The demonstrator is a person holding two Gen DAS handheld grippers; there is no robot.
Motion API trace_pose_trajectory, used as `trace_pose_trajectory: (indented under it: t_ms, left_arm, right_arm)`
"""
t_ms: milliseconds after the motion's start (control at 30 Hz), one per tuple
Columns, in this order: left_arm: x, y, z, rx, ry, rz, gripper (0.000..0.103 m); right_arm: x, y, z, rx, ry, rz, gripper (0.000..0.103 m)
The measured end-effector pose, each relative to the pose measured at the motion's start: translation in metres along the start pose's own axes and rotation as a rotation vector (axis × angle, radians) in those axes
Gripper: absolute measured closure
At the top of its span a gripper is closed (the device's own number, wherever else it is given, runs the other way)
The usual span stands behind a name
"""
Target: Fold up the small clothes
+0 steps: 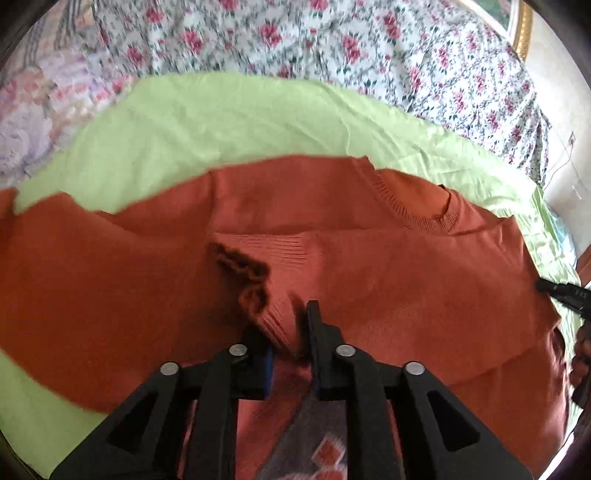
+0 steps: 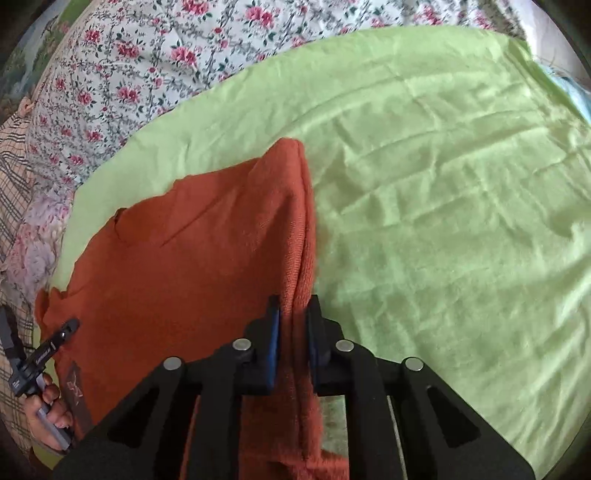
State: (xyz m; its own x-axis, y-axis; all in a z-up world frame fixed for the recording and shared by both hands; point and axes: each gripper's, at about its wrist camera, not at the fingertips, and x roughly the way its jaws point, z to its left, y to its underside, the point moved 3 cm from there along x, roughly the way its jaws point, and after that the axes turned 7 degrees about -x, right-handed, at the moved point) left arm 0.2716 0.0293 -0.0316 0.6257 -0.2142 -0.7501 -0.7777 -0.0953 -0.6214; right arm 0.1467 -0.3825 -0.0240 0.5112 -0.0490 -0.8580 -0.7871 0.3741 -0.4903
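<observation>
A rust-orange knit sweater (image 1: 388, 280) lies on a light green sheet (image 1: 207, 125), its neckline (image 1: 432, 218) toward the far right. My left gripper (image 1: 286, 332) is shut on the sweater's ribbed sleeve cuff (image 1: 273, 314), holding it over the sweater's body. In the right wrist view the sweater (image 2: 184, 266) lies at the left. My right gripper (image 2: 293, 317) is shut on its folded side edge (image 2: 299, 240), which is lifted into a ridge. The left gripper (image 2: 55, 347) shows at the far left there; the right gripper's tip (image 1: 557, 291) shows at the right edge of the left wrist view.
The green sheet (image 2: 443, 203) covers a bed; a floral quilt (image 1: 332, 44) lies beyond it. A plaid cloth (image 2: 14, 177) sits at the far left. A gold-framed picture (image 1: 522, 33) stands at the upper right.
</observation>
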Motion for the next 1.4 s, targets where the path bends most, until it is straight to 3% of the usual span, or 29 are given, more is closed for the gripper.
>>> trace_pose_trajectory:
  t_ms: [33,100,167,500,633,767,833,933,967,1033,1067,1100,1200,1400]
  left_arm:
    - [-0.009,0.001,0.004,0.006,-0.004,-0.017,0.083]
    - [-0.027,0.002,0.015,0.001,-0.017,-0.046,0.079]
    - [-0.042,0.002,0.034,-0.027,-0.048,-0.067,0.070]
    - [-0.091,-0.022,0.196,-0.229,-0.378,-0.172,0.027]
    - [-0.095,-0.034,0.276,-0.437,-0.373,-0.167,0.022]
    - [-0.080,-0.037,0.341,-0.683,-0.220,-0.154,0.022]
    - [-0.065,-0.040,0.361,-0.749,-0.163,-0.134,0.022]
    - [-0.052,-0.050,0.366,-0.736,-0.159,-0.151,0.020]
    - [-0.049,-0.055,0.364,-0.720,-0.141,-0.147,0.021]
    - [-0.042,-0.061,0.355,-0.682,-0.109,-0.136,0.051]
    - [-0.037,-0.064,0.348,-0.663,-0.090,-0.114,0.092]
    - [-0.034,-0.065,0.343,-0.651,-0.078,-0.098,0.096]
    - [-0.050,-0.073,0.300,-0.541,-0.127,-0.161,0.098]
    - [-0.090,-0.084,0.163,-0.323,0.003,-0.257,0.098]
  right_arm:
    - [-0.010,0.000,0.002,0.006,0.028,-0.017,0.073]
    - [-0.030,0.003,0.006,0.016,0.031,-0.070,0.053]
    - [-0.047,0.008,0.018,0.005,-0.006,-0.107,0.047]
    - [-0.039,0.062,0.097,-0.098,-0.269,0.036,0.043]
    - [-0.029,0.080,0.111,-0.116,-0.282,0.086,0.043]
    - [-0.024,0.087,0.120,-0.128,-0.282,0.112,0.043]
    - [-0.021,0.086,0.124,-0.136,-0.282,0.119,0.043]
    - [-0.020,0.085,0.134,-0.139,-0.303,0.125,0.043]
    - [-0.020,0.085,0.137,-0.140,-0.312,0.126,0.043]
    - [-0.022,0.086,0.142,-0.148,-0.323,0.126,0.043]
    - [-0.023,0.087,0.144,-0.152,-0.326,0.125,0.043]
    - [-0.024,0.088,0.144,-0.156,-0.326,0.125,0.043]
    - [-0.027,0.091,0.143,-0.159,-0.320,0.121,0.043]
    - [-0.042,0.091,0.128,-0.135,-0.316,0.085,0.043]
